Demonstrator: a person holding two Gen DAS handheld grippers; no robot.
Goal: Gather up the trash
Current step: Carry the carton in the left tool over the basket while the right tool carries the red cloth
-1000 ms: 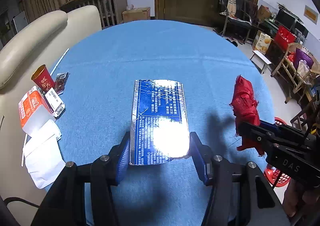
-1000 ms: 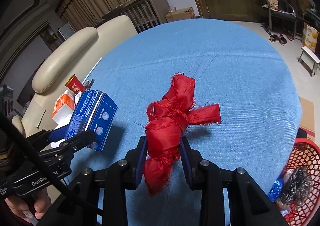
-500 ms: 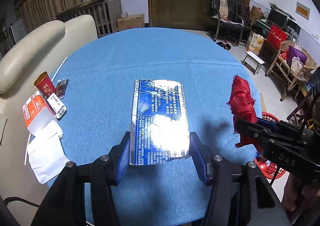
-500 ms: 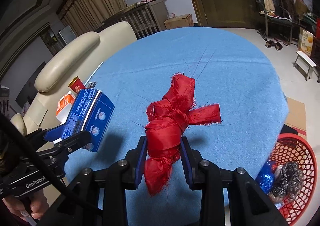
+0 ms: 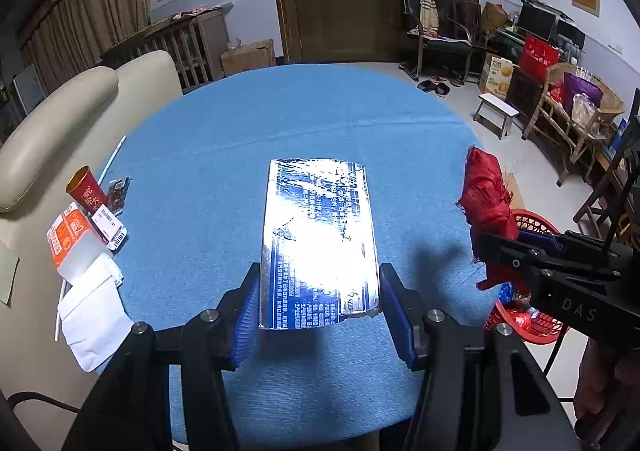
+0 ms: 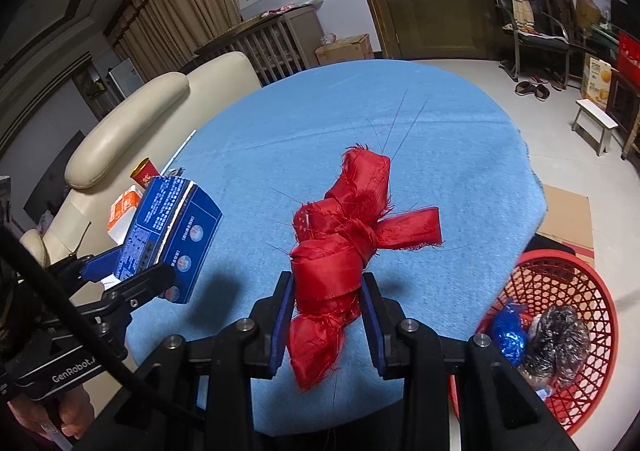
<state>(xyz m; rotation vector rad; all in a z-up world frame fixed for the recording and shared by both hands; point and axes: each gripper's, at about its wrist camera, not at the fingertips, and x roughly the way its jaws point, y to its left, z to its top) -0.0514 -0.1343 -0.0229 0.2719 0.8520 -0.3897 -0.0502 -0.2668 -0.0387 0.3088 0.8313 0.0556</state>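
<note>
Carrying trash above the blue table (image 6: 460, 155): right gripper (image 6: 326, 293) clamps the red ribbon bundle (image 6: 352, 227); left gripper (image 5: 318, 301) clamps the blue carton (image 5: 318, 235). The red basket (image 6: 560, 283) lies low to the right, nearer the right hand.

Blue tbl (image 5: 304, 119) w/ cup (image 5: 86, 187), cartons (image 5: 72, 239)

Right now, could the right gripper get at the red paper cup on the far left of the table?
Probably not: the right gripper is shut on the red ribbon bundle, and the left gripper's blue box sits between it and the red paper cup.
</note>
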